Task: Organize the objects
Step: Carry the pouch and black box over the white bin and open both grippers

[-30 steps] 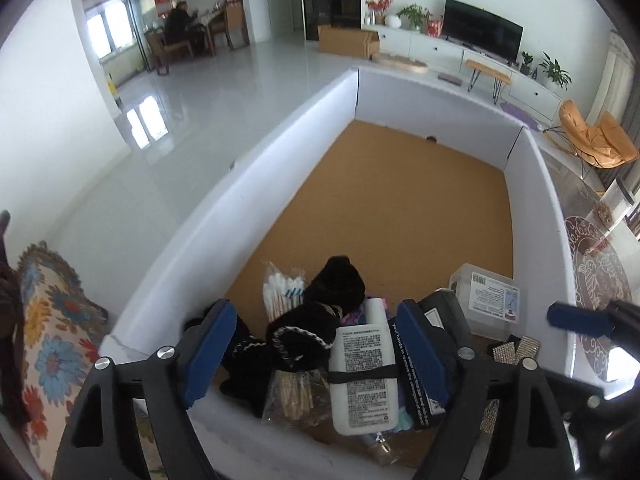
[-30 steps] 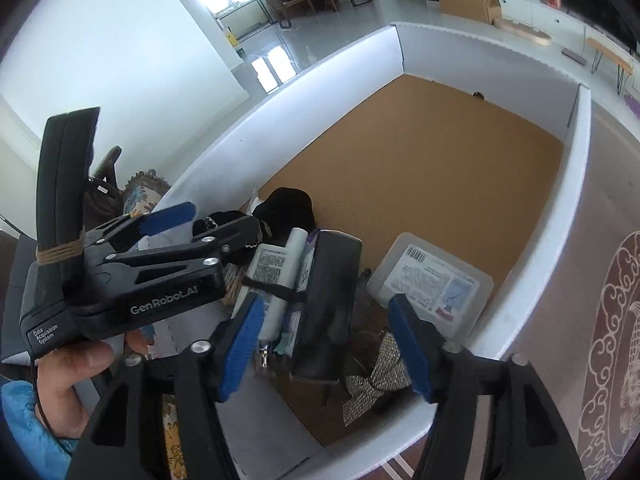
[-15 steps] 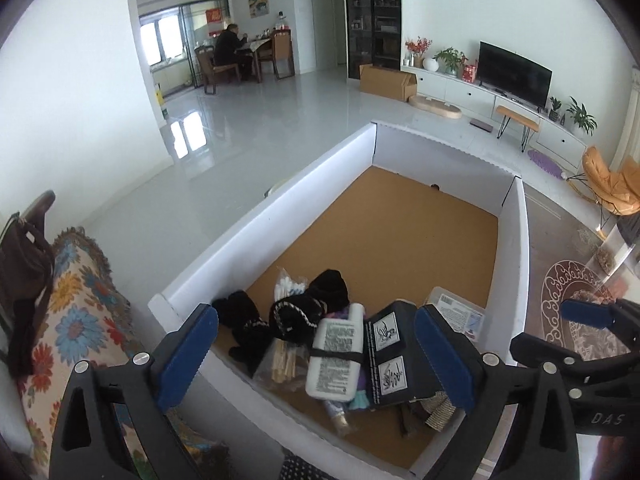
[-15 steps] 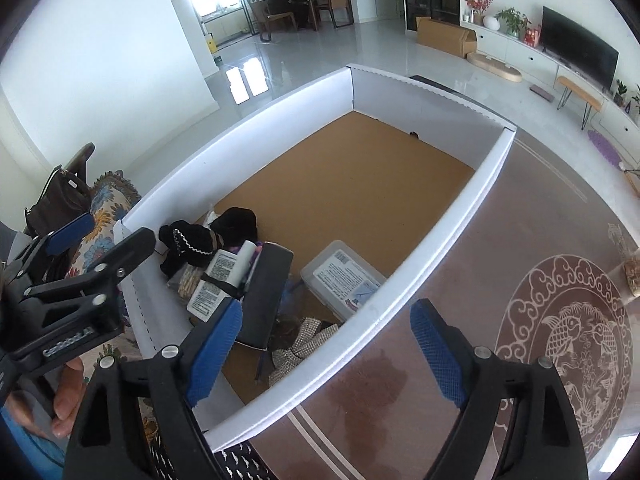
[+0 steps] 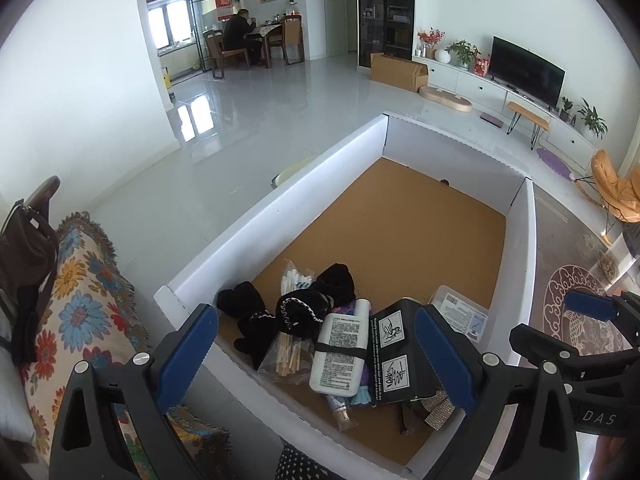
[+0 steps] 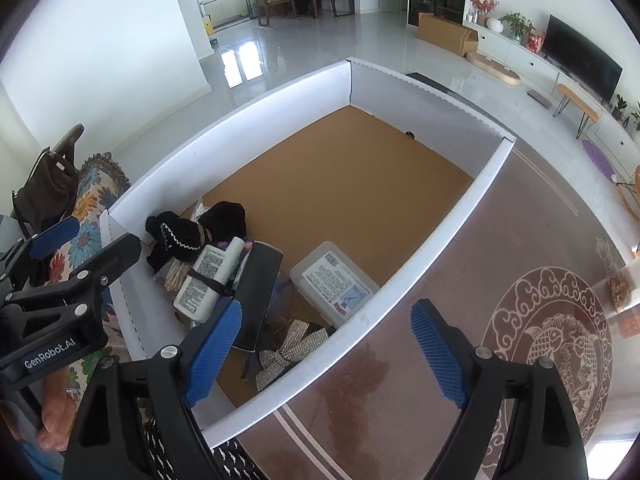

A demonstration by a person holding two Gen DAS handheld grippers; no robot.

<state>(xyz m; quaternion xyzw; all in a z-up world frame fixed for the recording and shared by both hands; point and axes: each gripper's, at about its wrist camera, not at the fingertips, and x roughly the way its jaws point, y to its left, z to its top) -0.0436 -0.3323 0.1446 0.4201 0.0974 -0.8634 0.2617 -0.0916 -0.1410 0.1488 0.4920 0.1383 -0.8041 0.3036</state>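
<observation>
Landmark: one white-walled tray (image 5: 280, 216) with a cork-brown floor, everything referenced to it.

All the clutter sits in the tray's near corner; the rest of its floor is bare cork.
- One white bottle (image 5: 342, 354) with a black band around it, lying on top of the pile.
- One black box (image 5: 394, 354) with two white stickers, touching the bottle's right side.
- One clear plastic case (image 5: 464, 314) with a printed label, flat on the floor just right of the box, near the tray's right wall.
- Dark knit pieces with white trim (image 5: 300, 312) – exact count unclear, they overlap.
- One bag of cotton swabs (image 5: 294, 278) behind the knitwear, one bag of wooden sticks (image 5: 290, 356) under it.
- One sparkly bow (image 6: 290, 344) at the near wall.

Left gripper (image 5: 316, 354): jaws spread wide, having just opened further, hanging above the pile. Bottle and box show between the blue pads (image 5: 186, 348) but nothing touches them.

Right gripper (image 6: 324, 356): jaws also spread, just opened further – straddling the tray's right wall above the bow, gripping nothing.
</observation>
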